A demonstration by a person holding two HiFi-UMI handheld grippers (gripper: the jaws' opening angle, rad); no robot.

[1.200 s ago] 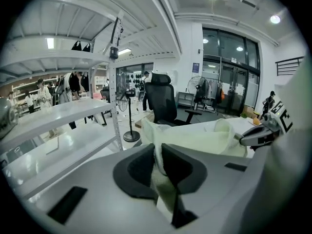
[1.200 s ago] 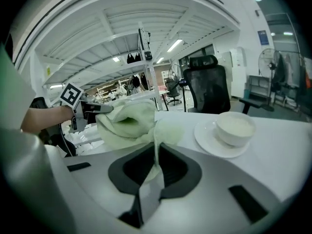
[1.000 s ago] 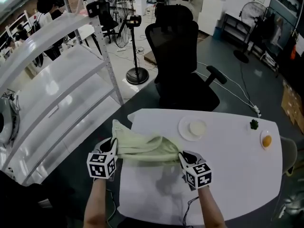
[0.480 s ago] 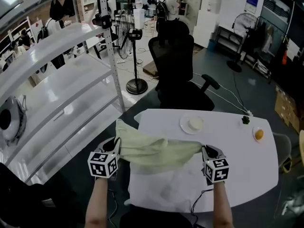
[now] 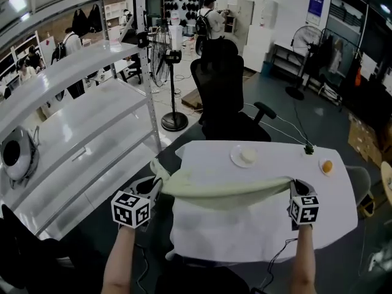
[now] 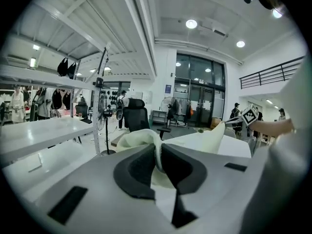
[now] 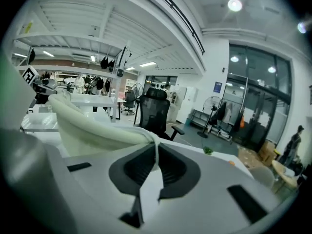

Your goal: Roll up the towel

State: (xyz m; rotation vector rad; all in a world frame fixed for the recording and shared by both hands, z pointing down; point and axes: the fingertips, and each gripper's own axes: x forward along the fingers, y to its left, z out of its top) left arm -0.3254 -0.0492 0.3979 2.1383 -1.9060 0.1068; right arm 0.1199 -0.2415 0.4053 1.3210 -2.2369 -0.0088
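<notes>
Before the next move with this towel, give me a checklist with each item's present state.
1. Left hand-held gripper shut on towel: ok.
2. Right hand-held gripper shut on towel: ok.
3. Towel taut between the two: ok.
4. Towel free of bunching: not ok, it is gathered at the left end.
5. Plate and orange apart from towel: ok.
</notes>
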